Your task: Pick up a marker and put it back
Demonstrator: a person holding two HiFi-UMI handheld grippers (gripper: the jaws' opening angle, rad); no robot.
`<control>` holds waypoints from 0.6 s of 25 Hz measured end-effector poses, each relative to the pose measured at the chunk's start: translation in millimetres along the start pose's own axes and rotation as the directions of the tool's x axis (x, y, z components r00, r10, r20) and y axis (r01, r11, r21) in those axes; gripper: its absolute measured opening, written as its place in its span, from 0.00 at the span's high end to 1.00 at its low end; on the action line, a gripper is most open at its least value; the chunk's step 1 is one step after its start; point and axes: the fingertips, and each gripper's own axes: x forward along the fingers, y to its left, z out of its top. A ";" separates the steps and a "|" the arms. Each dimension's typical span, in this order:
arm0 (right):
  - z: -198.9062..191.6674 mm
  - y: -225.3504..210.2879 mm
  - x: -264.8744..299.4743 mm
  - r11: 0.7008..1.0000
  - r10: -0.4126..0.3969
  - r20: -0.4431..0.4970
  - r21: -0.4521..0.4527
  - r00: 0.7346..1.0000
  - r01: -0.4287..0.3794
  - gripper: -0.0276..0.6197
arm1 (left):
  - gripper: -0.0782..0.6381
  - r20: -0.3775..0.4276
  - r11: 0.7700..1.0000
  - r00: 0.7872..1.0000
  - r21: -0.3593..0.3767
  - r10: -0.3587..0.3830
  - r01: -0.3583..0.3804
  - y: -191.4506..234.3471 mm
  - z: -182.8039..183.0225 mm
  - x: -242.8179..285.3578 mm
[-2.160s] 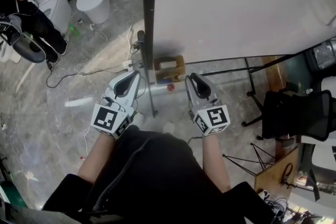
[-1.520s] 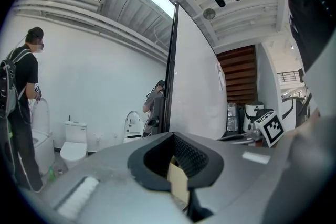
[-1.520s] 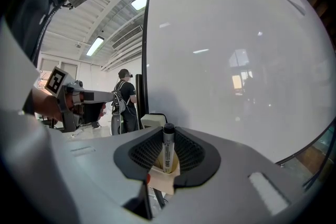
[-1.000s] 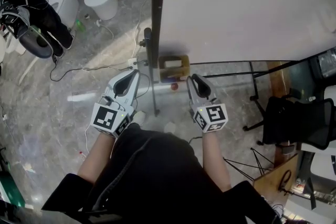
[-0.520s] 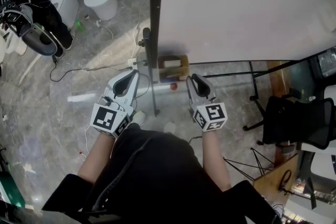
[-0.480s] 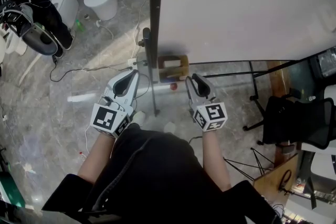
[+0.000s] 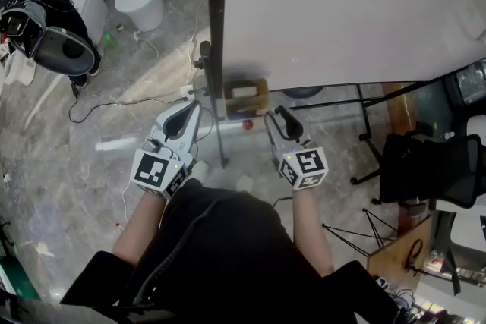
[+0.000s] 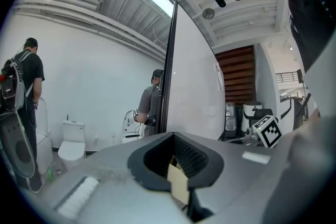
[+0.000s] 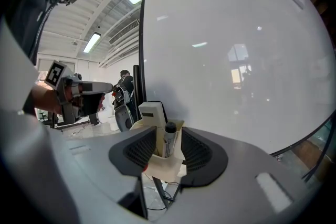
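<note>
Right gripper, jaws just opened wide, flanks the black-capped white marker standing in its beige holder at frame centre. Return apparently done; withdrawal remains. Left gripper closed, empty.

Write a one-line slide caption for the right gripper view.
Right tool, jaws just opened, straddles the marker standing in its holder by the whiteboard.
</note>
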 end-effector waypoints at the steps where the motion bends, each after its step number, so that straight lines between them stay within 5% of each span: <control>1: 0.7 -0.8 -1.6 1.000 -0.005 0.002 0.001 1.000 0.005 0.71 | 0.88 0.000 1.000 1.000 0.000 -0.006 0.006 -1.2 0.3 1.0; 11: 24.7 -11.4 -32.9 0.995 -0.101 0.098 0.023 0.990 0.100 0.71 | 0.88 -0.020 0.995 0.995 0.011 -0.100 0.100 -16.3 0.5 21.3; 15: 38.8 -14.9 -54.0 0.987 -0.157 0.148 0.042 0.976 0.153 0.79 | 0.88 0.001 0.984 0.985 0.031 -0.174 0.174 -29.4 4.0 31.5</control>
